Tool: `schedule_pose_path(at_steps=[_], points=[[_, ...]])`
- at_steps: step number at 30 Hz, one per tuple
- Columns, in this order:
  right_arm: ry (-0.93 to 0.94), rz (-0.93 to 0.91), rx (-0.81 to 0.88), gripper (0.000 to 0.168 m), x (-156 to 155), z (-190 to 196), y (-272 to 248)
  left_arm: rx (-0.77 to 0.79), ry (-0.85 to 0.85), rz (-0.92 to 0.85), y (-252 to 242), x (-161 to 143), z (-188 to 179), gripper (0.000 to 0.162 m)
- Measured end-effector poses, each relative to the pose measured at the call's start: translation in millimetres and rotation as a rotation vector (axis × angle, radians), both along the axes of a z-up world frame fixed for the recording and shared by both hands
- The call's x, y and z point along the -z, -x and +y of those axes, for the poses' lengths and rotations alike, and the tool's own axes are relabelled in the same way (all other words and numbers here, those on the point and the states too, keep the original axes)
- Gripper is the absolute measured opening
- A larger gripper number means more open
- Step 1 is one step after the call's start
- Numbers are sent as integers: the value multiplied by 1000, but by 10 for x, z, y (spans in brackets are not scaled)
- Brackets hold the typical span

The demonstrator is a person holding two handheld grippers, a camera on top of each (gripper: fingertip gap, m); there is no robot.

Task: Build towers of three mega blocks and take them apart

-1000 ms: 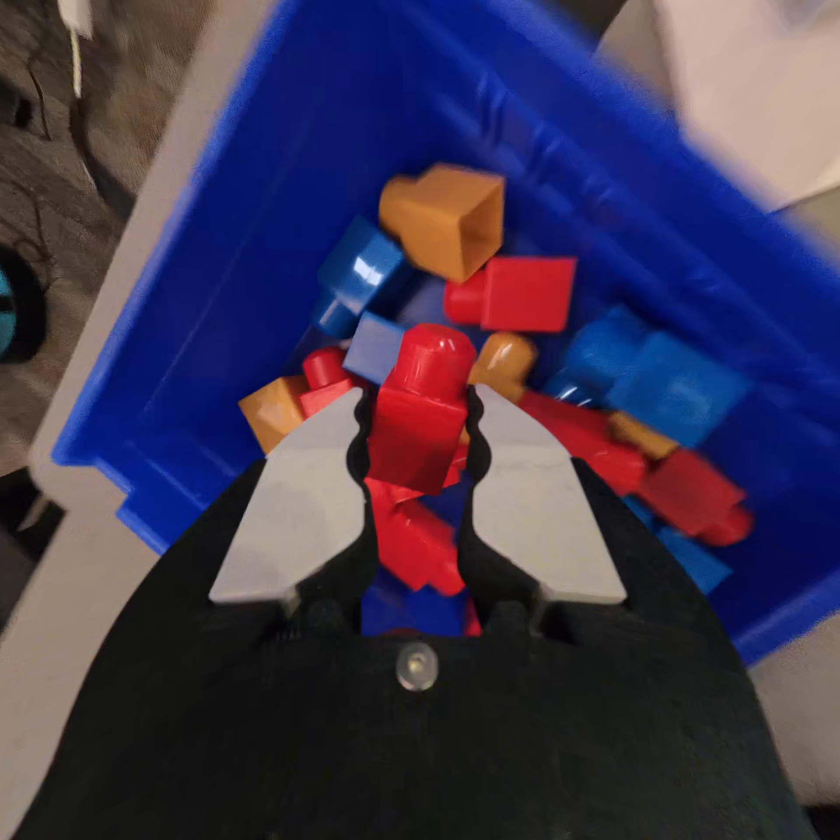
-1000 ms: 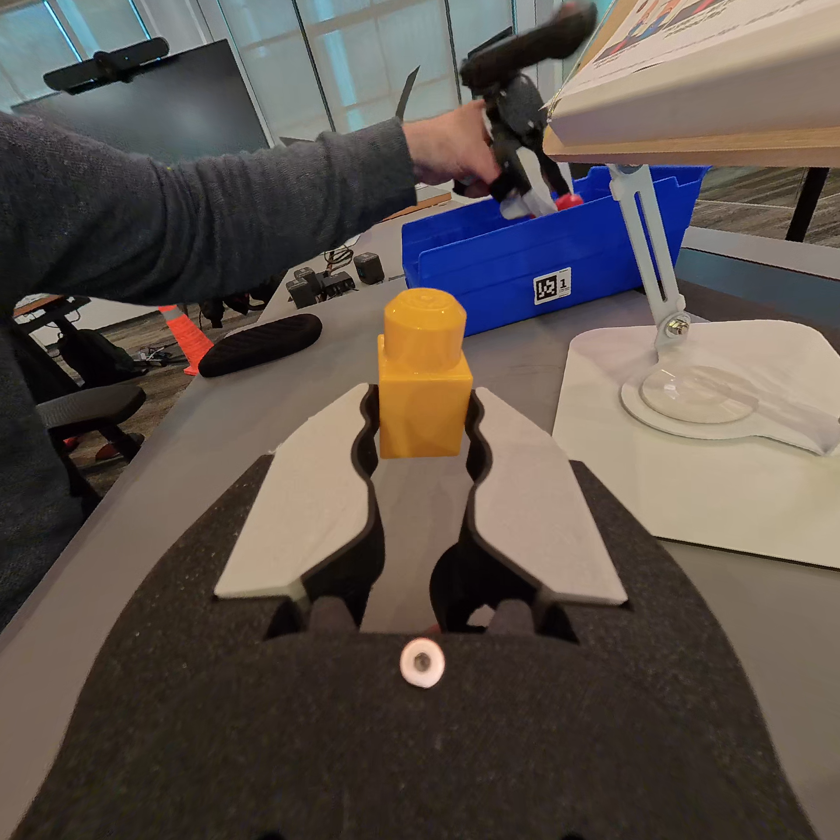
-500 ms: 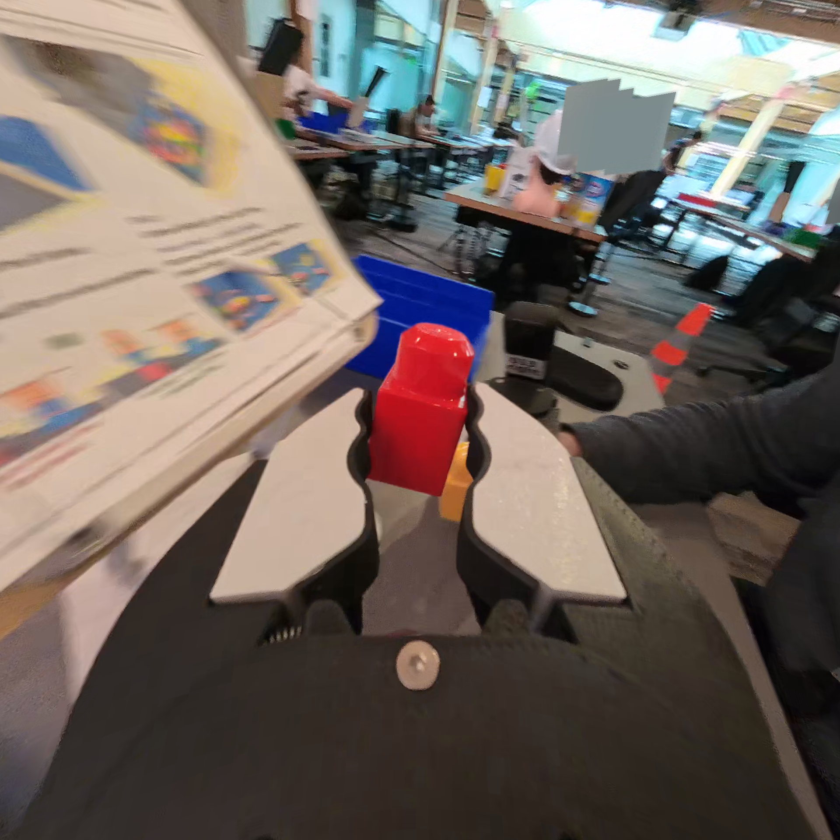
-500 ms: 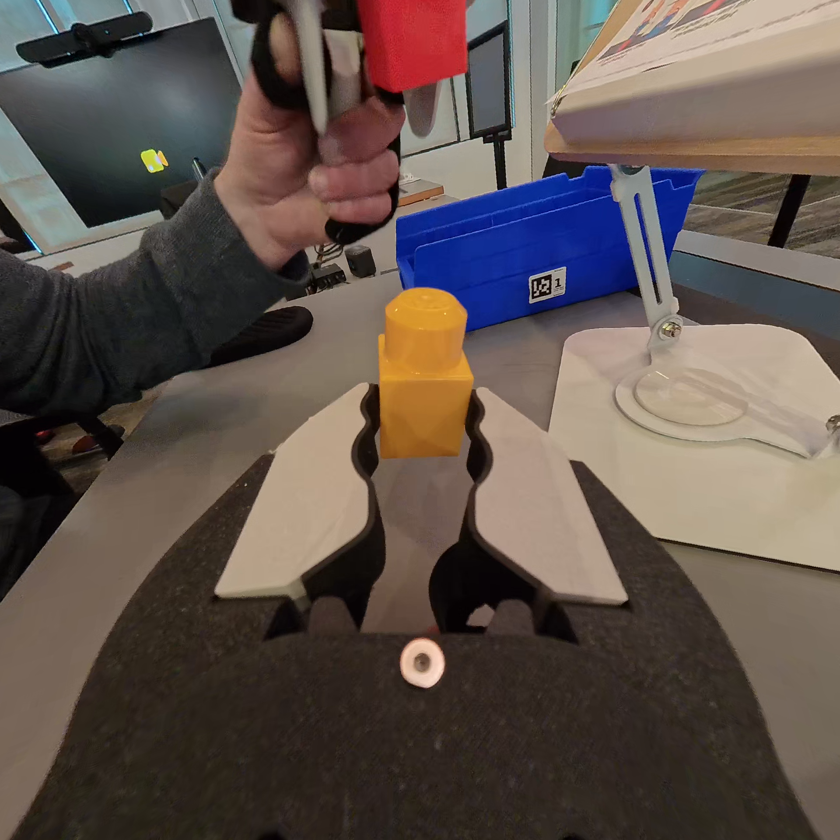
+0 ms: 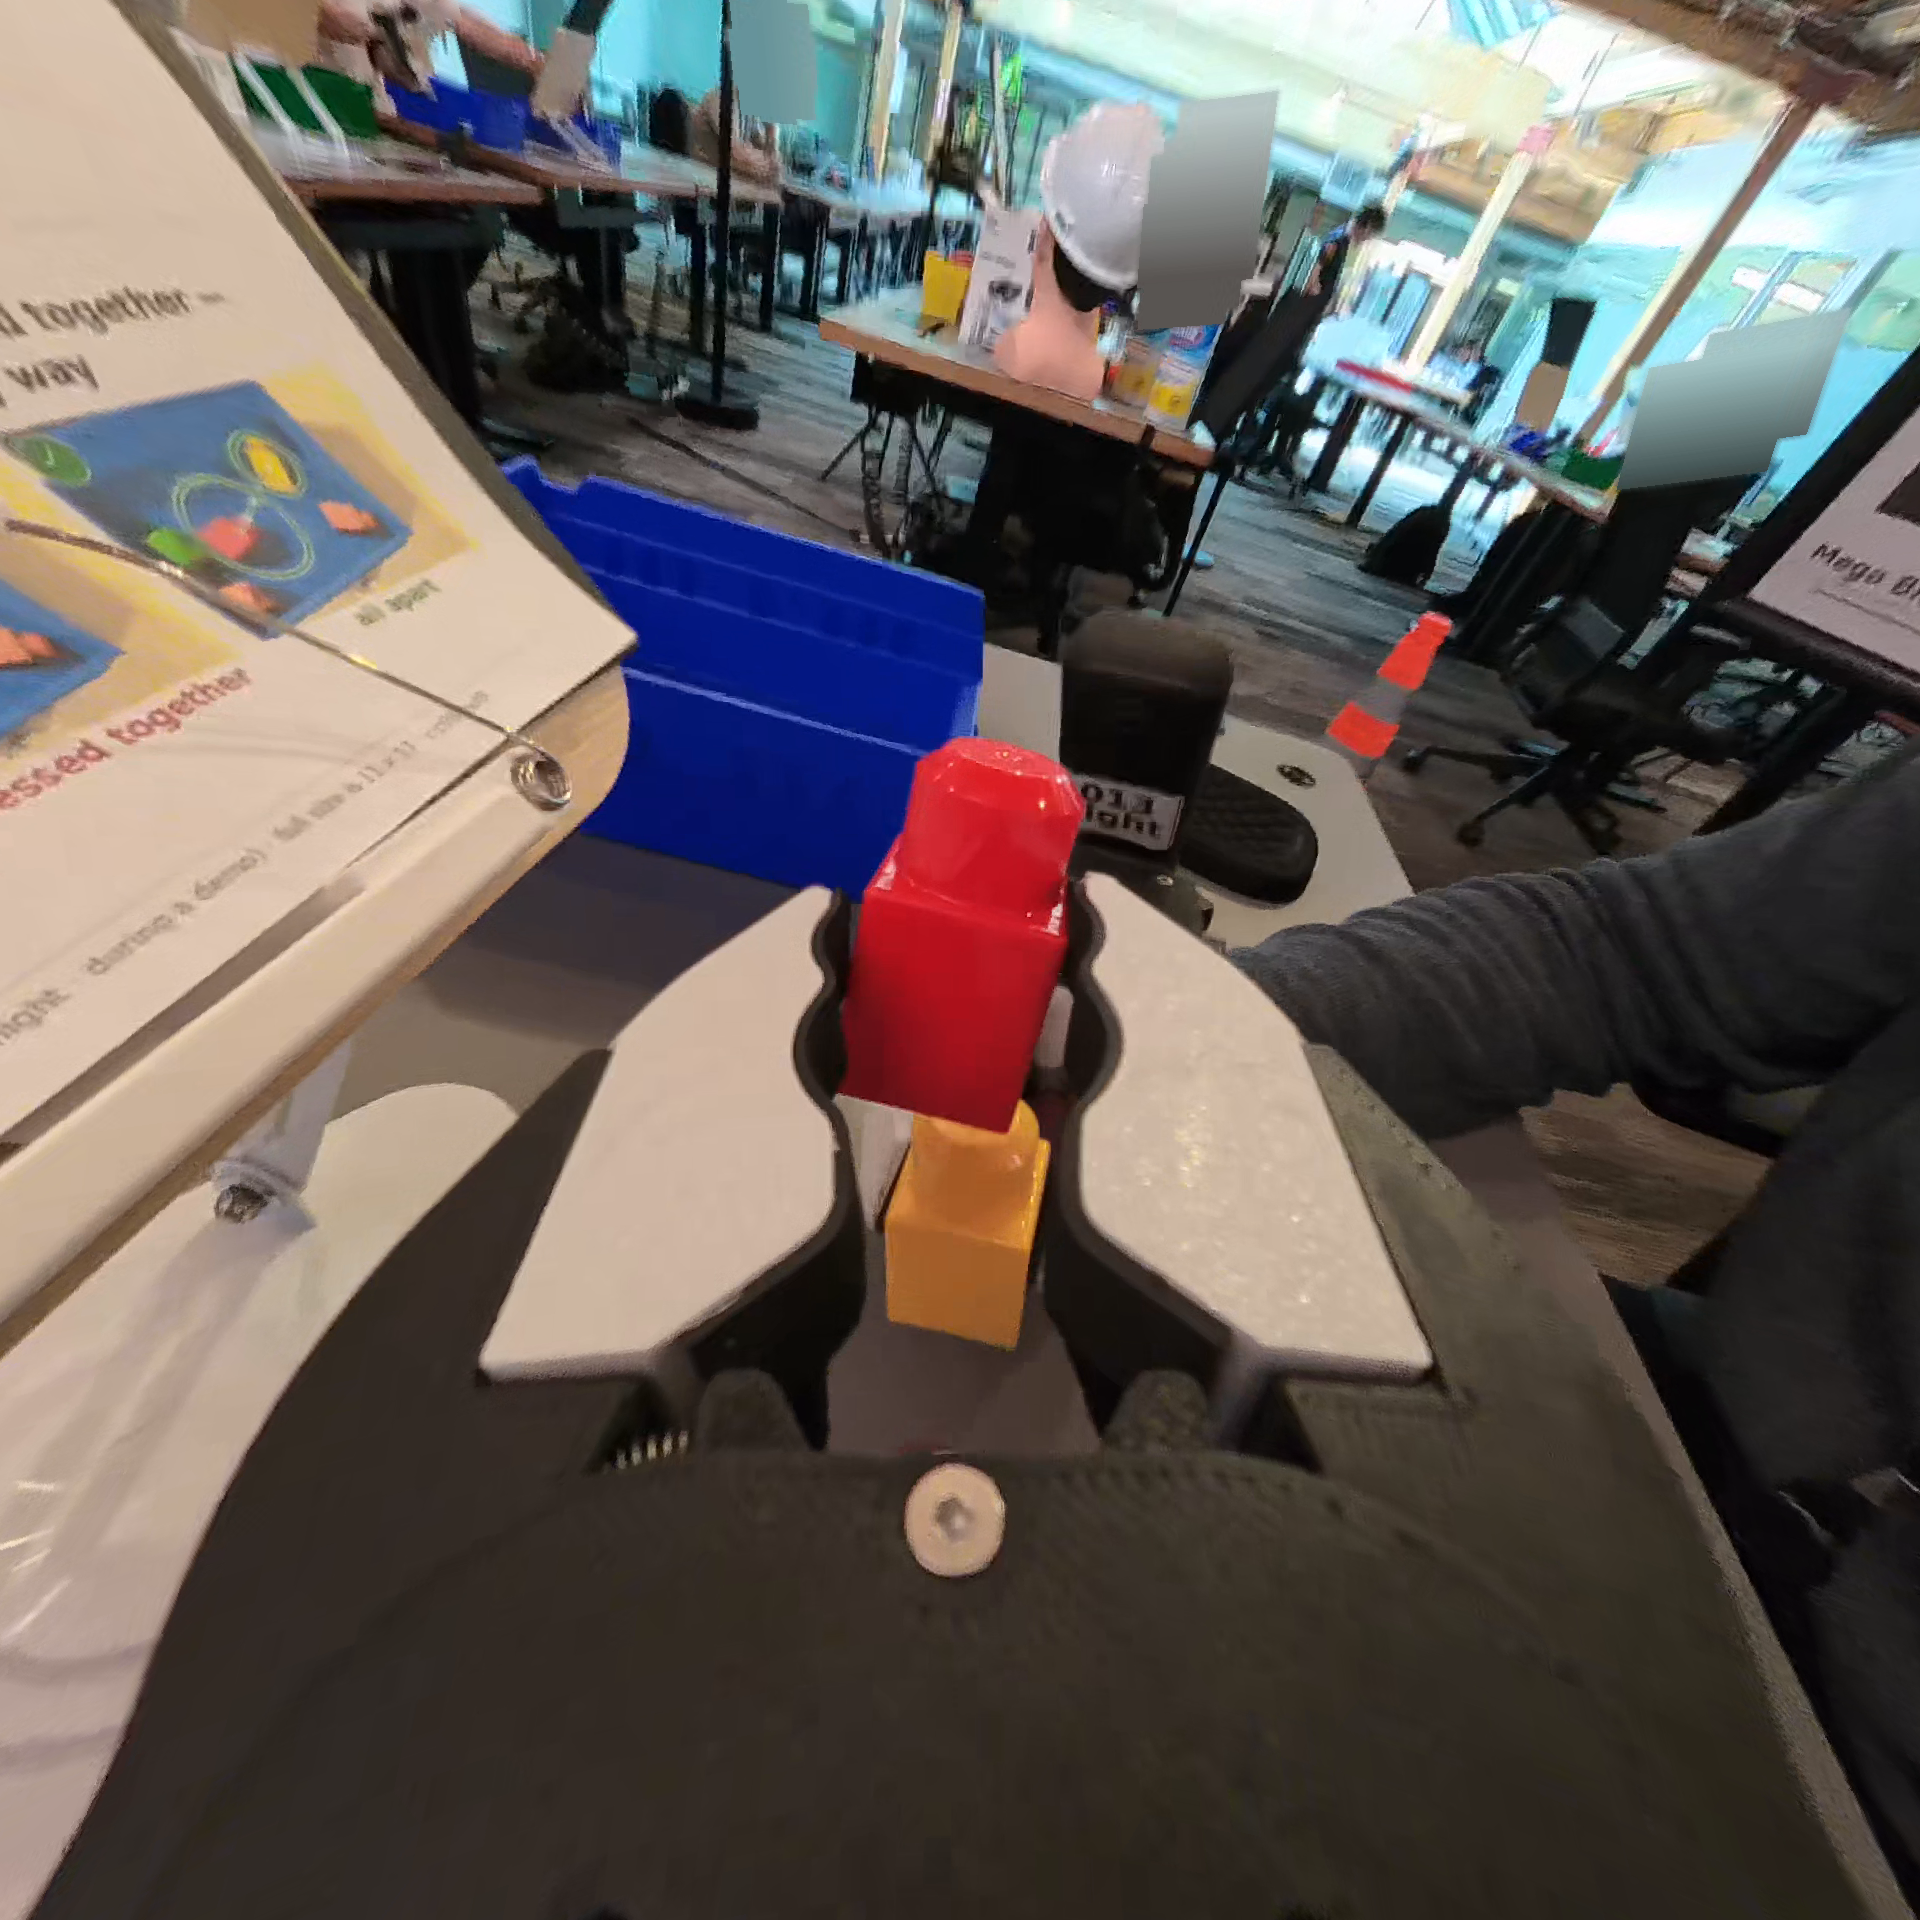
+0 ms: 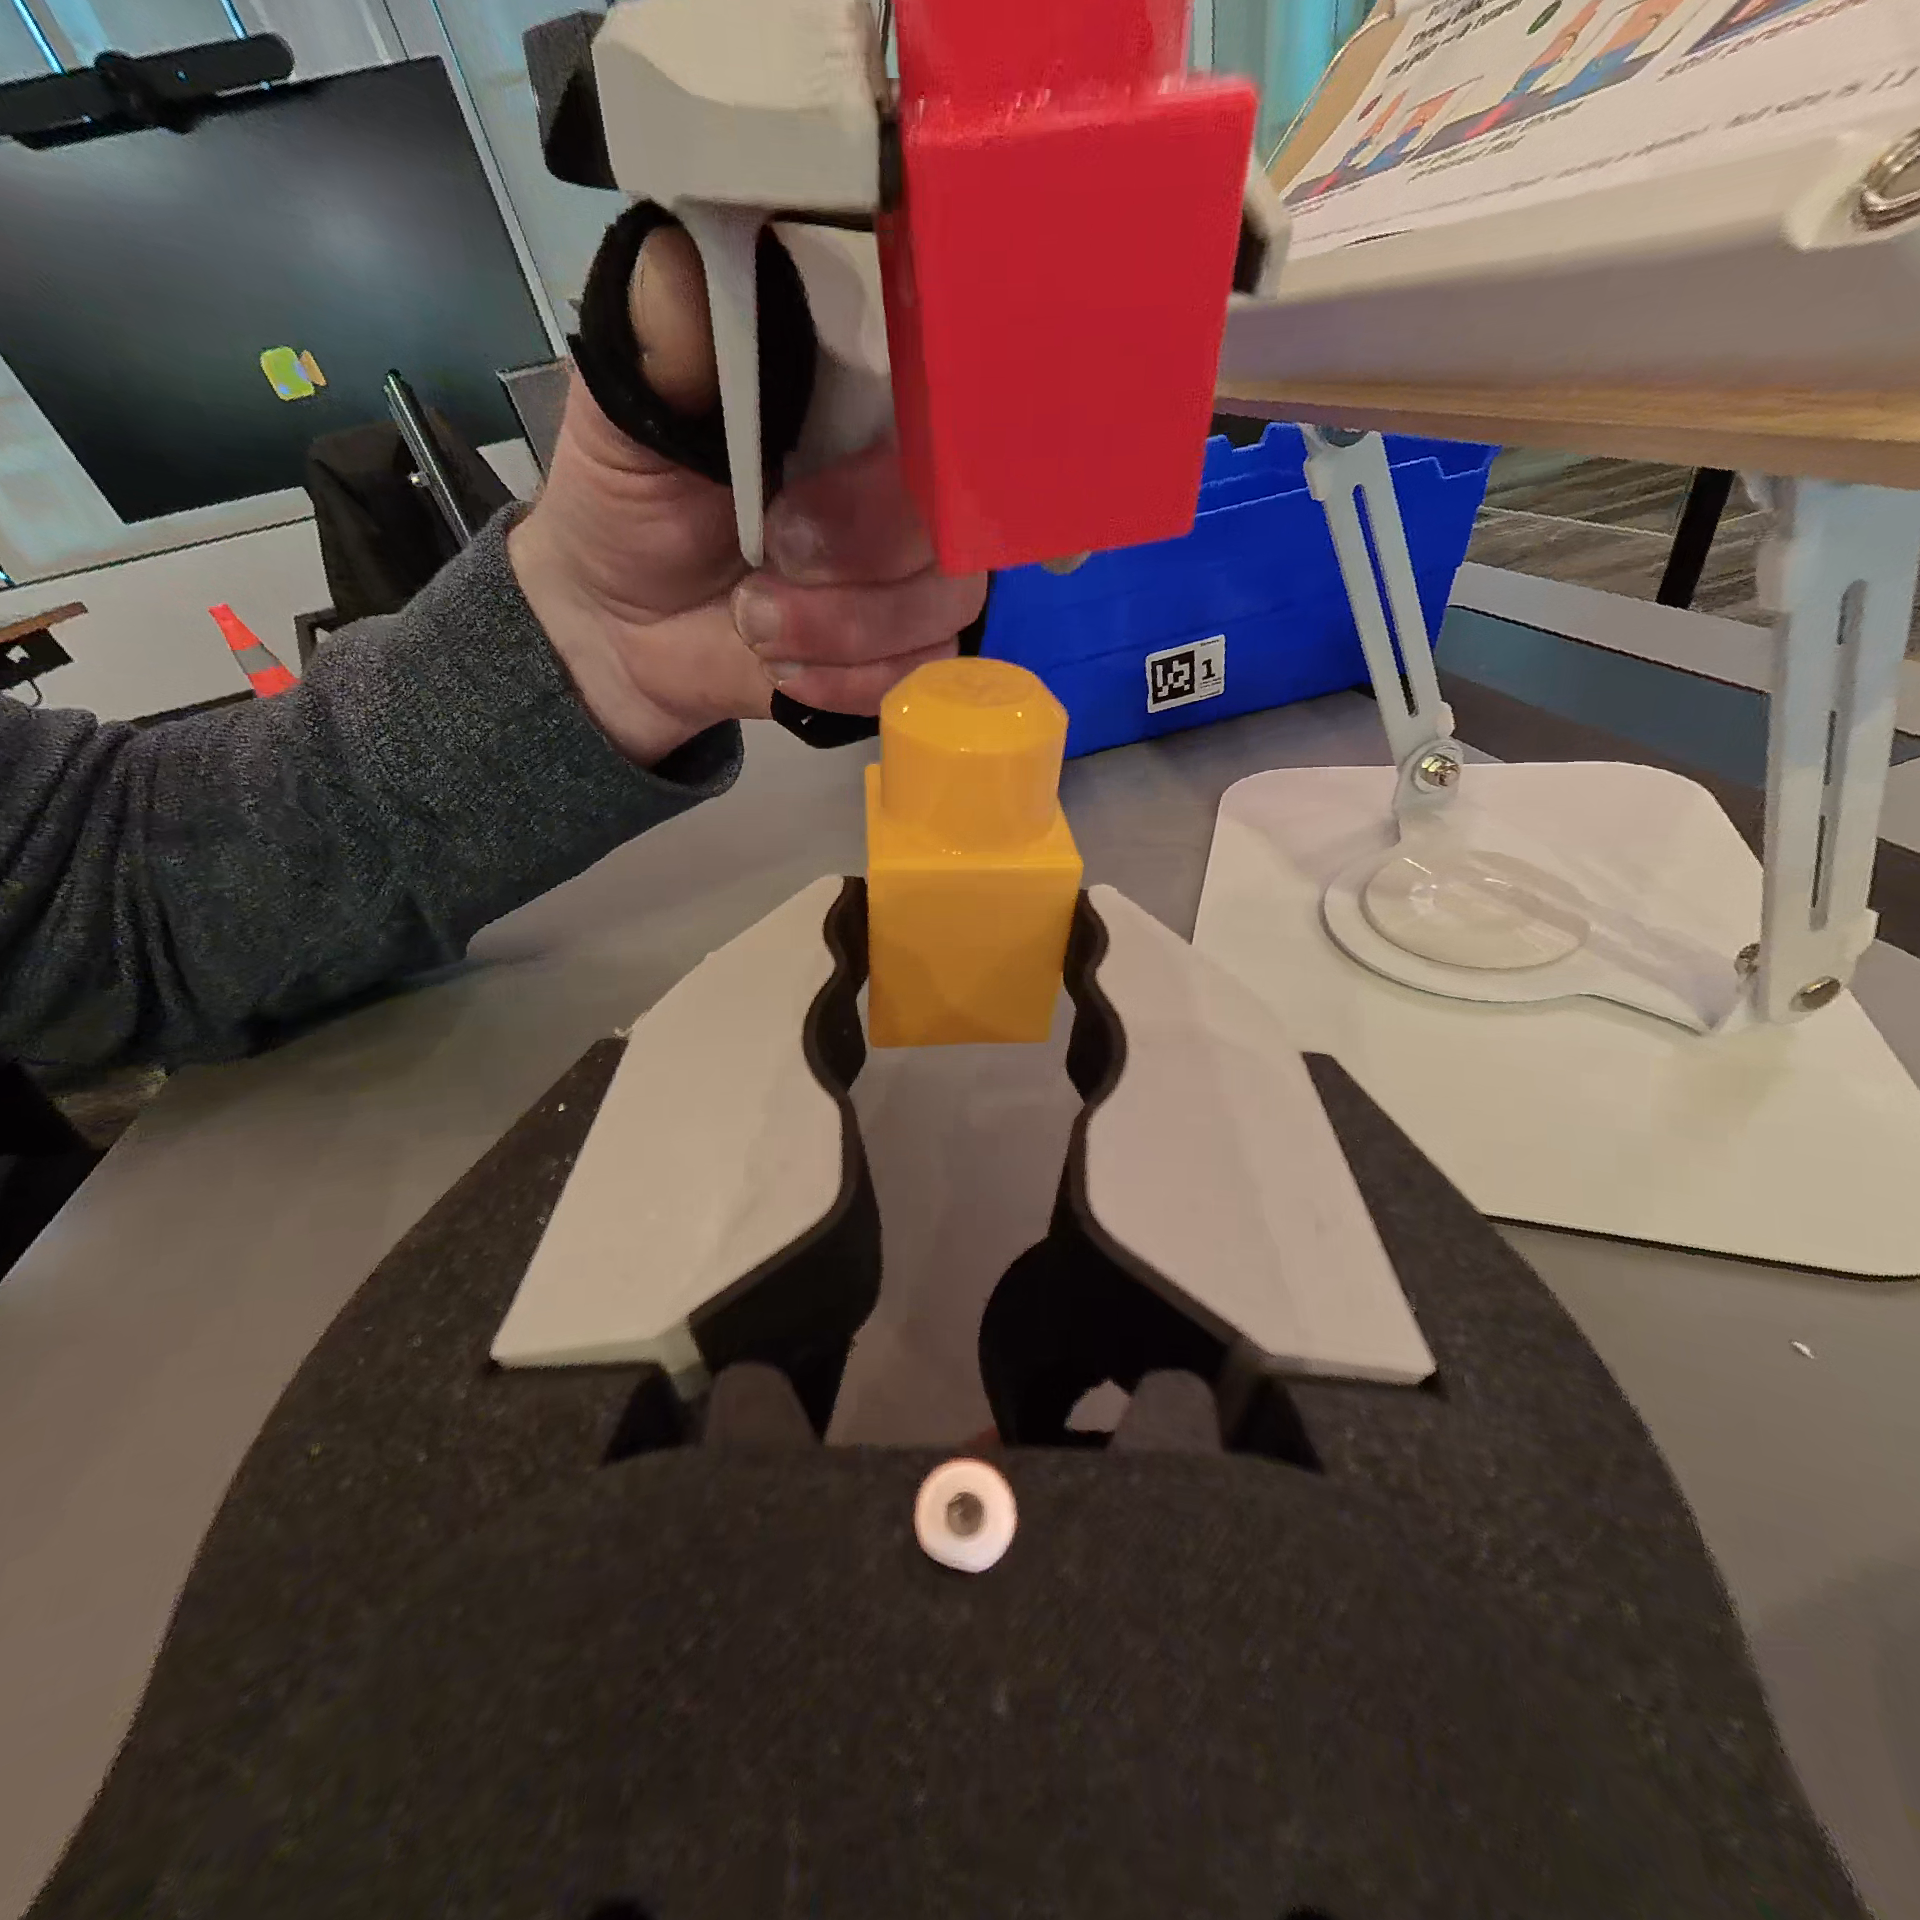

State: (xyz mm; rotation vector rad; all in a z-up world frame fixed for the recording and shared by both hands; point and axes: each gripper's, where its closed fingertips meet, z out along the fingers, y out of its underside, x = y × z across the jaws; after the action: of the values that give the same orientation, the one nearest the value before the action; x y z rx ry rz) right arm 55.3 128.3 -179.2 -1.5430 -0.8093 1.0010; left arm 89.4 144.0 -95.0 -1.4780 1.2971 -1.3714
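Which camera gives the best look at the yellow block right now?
The right wrist view: the yellow block sits whole and sharp, clamped by the right gripper. In the left wrist view, the red block held in the left gripper covers its stud, leaving mainly the body visible.

Right gripper (image 6: 961,935) clamps orange block (image 6: 964,883) at lower body, stud up, block upright. Above it, red block (image 6: 1049,312) hangs in left gripper (image 6: 1049,135), pinched between white fingers (image 6: 748,114); gap shows between red block's underside and orange stud. Red block blurred, top cut off by frame edge, so its stud cannot be seen. Person's hand (image 6: 707,582), grey sleeve, grips left gripper. Behind: blue bin (image 6: 1299,582) on grey table (image 6: 260,1195), white stand base (image 6: 1558,1091) at right.
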Motion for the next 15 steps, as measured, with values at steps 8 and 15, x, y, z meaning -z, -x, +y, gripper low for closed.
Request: schedule_pose_path(at_steps=[8, 15], points=[[-15, 6, 32, 36, -16, 34, -45, 21, 59, 0, -60, 154, -21, 38], [-7, 10, 31, 36, -14, 42, -50, 52, 113, -49, -50, 180, -54, 38]])
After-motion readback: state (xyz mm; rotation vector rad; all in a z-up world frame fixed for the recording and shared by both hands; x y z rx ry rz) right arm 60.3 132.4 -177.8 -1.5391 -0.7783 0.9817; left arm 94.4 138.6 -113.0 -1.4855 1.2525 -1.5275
